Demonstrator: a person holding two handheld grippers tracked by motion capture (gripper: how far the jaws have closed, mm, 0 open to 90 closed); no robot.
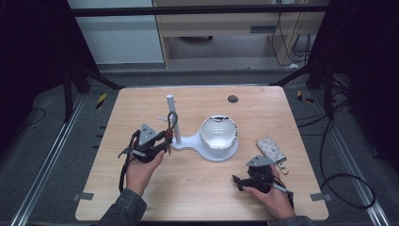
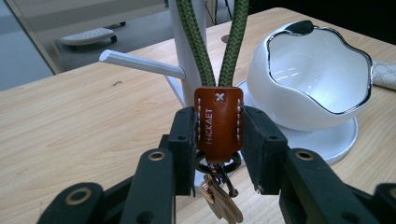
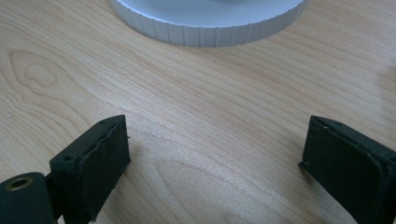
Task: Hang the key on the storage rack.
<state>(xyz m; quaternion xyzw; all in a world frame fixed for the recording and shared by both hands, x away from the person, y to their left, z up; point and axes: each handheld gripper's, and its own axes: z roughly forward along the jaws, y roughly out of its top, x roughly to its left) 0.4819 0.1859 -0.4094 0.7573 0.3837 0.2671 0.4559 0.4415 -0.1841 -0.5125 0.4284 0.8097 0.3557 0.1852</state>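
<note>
We could read one piece of lettering. It stood on the brown leather tab point(image 2: 218, 122) of the key strap, stamped in pale capitals running sideways along the tab's left edge, and we read it as "HACKAET", though the middle letters were not sharp enough for us to be sure. Above it, near the tab's top, we saw a small cross stitched in white thread. We found no other lettering that we could read.
</note>
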